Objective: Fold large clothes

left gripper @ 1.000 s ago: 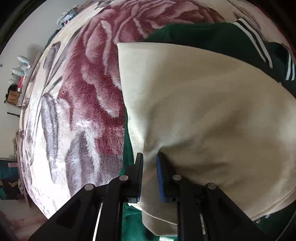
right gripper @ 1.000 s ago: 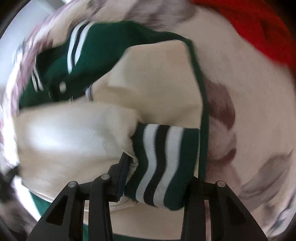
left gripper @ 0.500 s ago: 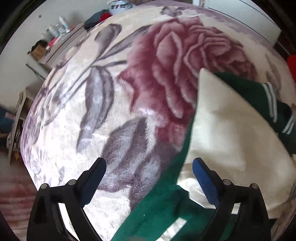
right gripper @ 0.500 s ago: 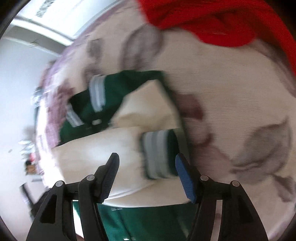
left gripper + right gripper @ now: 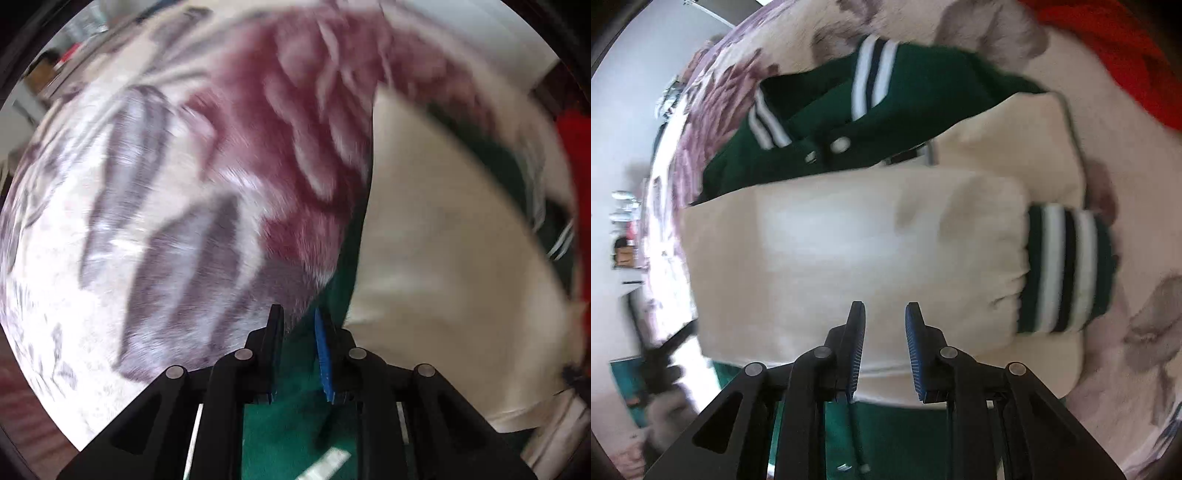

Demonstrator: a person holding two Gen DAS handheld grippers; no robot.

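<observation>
Left wrist view is motion-blurred; edges of cloth and pattern smear, and fine contact is hard to read. Right wrist view is sharper, blurred only at its left margin.

Left gripper (image 5: 298, 325): fingers narrowly parted, a slim gap between them, poised over the green hem of the jacket (image 5: 436, 258) where it meets the floral blanket (image 5: 155, 221). Whether any cloth sits between the fingers, cannot tell.

Right gripper (image 5: 885, 321): fingers also narrowly parted, nothing clearly pinched, tips over the near edge of a cream sleeve (image 5: 849, 251).

Jacket lies flat on the blanket: green body, both cream sleeves folded across it, the nearer ending in a striped cuff (image 5: 1067, 266) at right. Beyond, green collar with white stripes and snap buttons (image 5: 839, 144). Farthest, a red garment (image 5: 1108, 44), cut off by the frame.
</observation>
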